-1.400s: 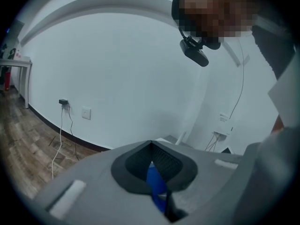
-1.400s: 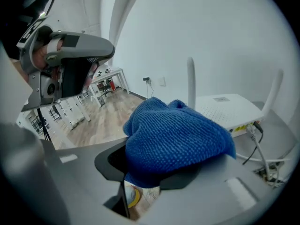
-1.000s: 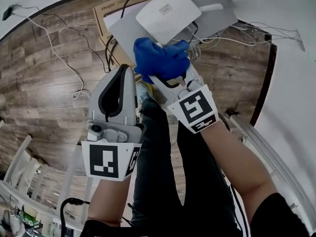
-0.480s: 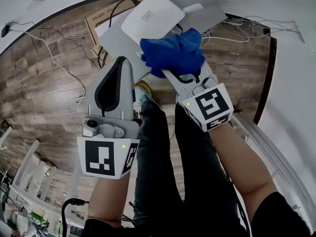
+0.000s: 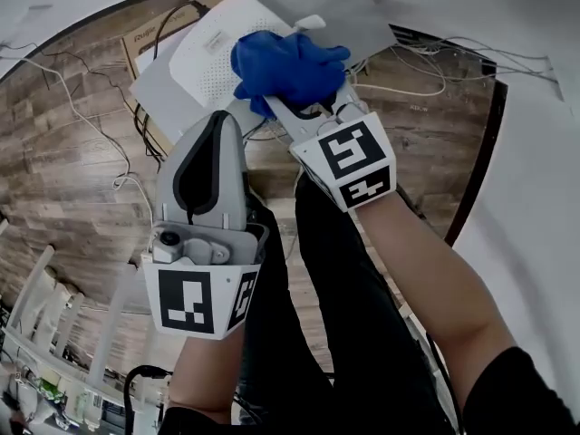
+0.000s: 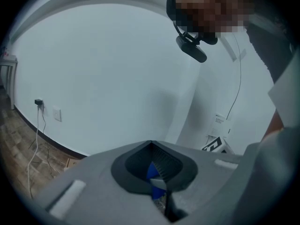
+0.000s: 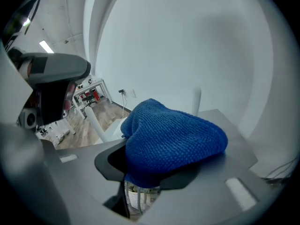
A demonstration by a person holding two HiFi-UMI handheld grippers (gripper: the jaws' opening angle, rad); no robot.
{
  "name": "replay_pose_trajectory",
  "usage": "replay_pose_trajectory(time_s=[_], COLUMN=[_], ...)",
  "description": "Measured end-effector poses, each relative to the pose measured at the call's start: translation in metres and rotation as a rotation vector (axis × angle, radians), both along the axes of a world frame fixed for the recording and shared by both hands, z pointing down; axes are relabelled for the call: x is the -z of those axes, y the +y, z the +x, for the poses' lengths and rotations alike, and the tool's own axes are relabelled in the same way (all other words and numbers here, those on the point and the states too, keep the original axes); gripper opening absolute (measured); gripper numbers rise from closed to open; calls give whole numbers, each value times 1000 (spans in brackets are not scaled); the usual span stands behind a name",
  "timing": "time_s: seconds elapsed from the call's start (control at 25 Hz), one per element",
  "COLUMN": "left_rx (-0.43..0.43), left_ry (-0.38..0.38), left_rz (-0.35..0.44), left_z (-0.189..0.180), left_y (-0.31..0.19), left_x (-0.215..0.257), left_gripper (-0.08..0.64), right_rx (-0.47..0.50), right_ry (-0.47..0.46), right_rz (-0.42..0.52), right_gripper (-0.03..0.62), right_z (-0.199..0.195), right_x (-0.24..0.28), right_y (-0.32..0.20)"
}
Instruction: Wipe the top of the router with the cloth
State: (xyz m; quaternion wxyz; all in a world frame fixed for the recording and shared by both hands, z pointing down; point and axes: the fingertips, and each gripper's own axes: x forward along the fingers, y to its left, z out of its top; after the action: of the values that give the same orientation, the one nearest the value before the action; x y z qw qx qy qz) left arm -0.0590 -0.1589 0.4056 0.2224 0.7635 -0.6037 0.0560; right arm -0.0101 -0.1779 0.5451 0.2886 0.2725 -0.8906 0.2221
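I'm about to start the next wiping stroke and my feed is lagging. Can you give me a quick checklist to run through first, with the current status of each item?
1. Grip on cloth: ok. The right gripper is shut on the bunched blue cloth.
2. Cloth on the router top: ok. It lies on the white router, at its right end in the head view.
3. Left gripper out of the way: ok. The left gripper is shut and empty, below the router.
4. Antenna clearance: cannot tell. The antenna is right beside the cloth.
5. Router steadied: not ok. Neither gripper holds it on the grey panel.
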Motion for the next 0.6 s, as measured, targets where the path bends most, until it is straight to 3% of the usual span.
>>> replay_pose_trajectory(time_s=[0.28,0.6], left_rx=[16,-46], left_ry=[-9,-37], left_rz=[-70,-105], left_z=[29,54], left_y=[-12,-33], left_x=[-40,-35], left_gripper=[0,0], right_rx=[-33,-94], right_ry=[-15,-10], right_rz=[-15,-4], right_gripper=[170,169], right_z=[26,65], right_x=[-9,5], right_y=[-18,-42])
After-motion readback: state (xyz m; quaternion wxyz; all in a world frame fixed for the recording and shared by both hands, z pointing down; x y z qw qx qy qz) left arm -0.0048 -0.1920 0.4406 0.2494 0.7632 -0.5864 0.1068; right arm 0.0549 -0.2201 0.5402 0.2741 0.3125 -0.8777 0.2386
